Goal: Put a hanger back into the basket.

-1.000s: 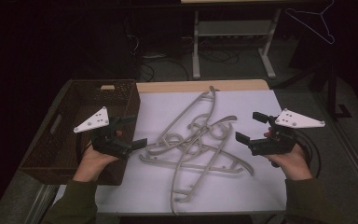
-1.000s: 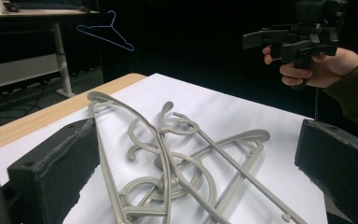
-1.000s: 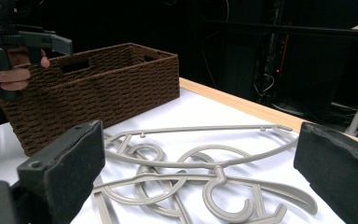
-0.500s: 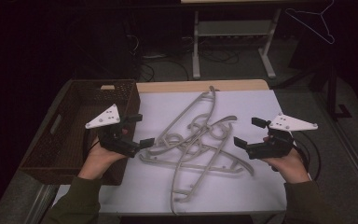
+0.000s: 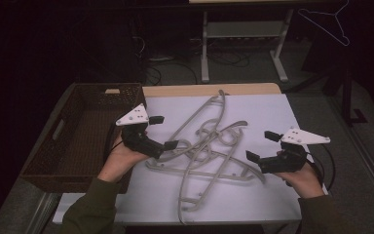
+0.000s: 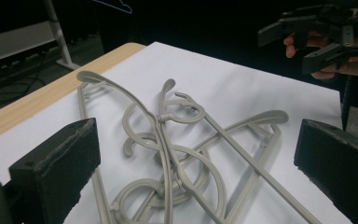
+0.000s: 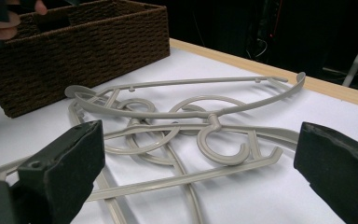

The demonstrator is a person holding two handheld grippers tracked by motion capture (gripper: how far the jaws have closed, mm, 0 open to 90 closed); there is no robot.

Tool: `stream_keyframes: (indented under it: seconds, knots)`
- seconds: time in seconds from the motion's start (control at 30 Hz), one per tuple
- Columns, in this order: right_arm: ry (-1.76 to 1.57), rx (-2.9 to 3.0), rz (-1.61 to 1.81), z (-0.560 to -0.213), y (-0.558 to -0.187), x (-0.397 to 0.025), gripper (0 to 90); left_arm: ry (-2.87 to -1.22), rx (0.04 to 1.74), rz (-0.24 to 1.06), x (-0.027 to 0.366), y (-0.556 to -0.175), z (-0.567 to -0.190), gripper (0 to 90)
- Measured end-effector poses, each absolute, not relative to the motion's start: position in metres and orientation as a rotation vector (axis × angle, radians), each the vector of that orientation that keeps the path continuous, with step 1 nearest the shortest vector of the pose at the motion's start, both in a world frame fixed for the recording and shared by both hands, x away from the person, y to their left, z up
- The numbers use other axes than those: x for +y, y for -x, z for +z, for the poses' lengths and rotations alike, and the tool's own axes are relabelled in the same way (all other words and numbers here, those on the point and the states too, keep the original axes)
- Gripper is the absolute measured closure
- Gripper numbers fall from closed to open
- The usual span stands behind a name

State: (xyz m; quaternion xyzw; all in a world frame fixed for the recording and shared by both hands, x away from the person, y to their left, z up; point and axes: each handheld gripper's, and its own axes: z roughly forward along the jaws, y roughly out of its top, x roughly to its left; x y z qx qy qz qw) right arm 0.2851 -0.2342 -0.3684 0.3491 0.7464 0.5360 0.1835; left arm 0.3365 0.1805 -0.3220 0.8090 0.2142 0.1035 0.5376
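Several grey plastic hangers [image 5: 205, 146] lie tangled on the white sheet in the middle of the table. My left gripper [image 5: 164, 131] stands open at the pile's left edge, jaws pointing right, its lower jaw just over a hanger arm. From the right, my right gripper [image 5: 261, 145] faces the pile, open and a little apart from it. In the left gripper view the hangers [image 6: 168, 154] spread between the wide jaws of the left gripper [image 6: 196, 144], with the right gripper [image 6: 307, 42] beyond. In the right gripper view the hooks [image 7: 209, 121] lie ahead of the open right gripper [image 7: 200, 144].
A dark woven basket [image 5: 126, 87] stands at the table's left, beside my left hand; its wall [image 7: 74, 42] rises behind the hangers. The wooden table edge [image 5: 199, 90] runs along the back. A metal stand [image 5: 243, 29] and a wire hanger [image 5: 324, 22] are beyond it.
My left gripper has moved right and forward, from beside the basket up to the hanger pile. The right gripper has drifted slightly left and nearer. Both stay open.
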Motion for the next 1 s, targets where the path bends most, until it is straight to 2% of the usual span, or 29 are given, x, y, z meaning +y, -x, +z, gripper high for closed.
stream_keyframes:
  seconds: [0.37,1.0]
  knots:
    - [-0.992,2.11,1.512,-0.372,-0.286,-0.233,1.3,-2.007,0.539,0.219,0.147,-0.36,-0.336,8.1]
    - [-1.009,2.096,1.515,-0.373,-0.288,-0.237,1.3,-2.163,0.606,0.173,0.111,-0.393,-0.379,36.8]
